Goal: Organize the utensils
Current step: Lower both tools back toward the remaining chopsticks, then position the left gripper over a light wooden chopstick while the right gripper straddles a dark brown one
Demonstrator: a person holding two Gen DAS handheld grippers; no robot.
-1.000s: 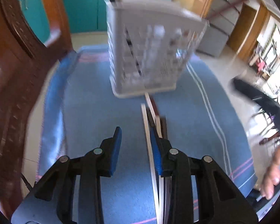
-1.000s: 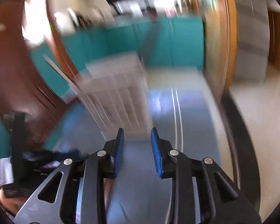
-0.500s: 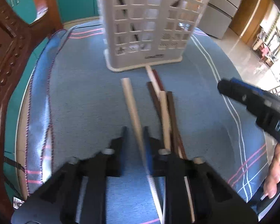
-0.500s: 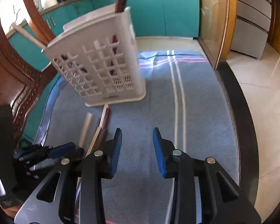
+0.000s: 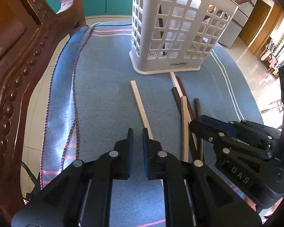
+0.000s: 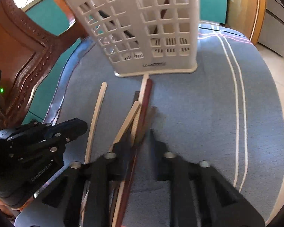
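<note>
A white lattice utensil basket (image 5: 178,30) stands on the blue cloth (image 5: 108,98), with a few dark sticks inside; it also shows in the right wrist view (image 6: 151,28). Several chopsticks lie in front of it: one pale stick apart (image 5: 141,109) (image 6: 95,121), and a pile of pale, brown and dark-red ones (image 5: 185,117) (image 6: 140,117). My left gripper (image 5: 137,132) is narrowly open and empty just left of the lone pale stick. My right gripper (image 6: 140,136) is open and low over the pile, its jaws either side of the sticks.
A carved wooden chair back (image 5: 11,60) stands at the left edge. The cloth has white stripes (image 6: 238,98) on the right and hangs over the table's rounded edge. Tiled floor lies beyond on the right.
My right gripper has dropped from above the cloth down onto the chopstick pile. My left gripper has pulled back and left, so the lone pale stick is now beside it instead of between its jaws.
</note>
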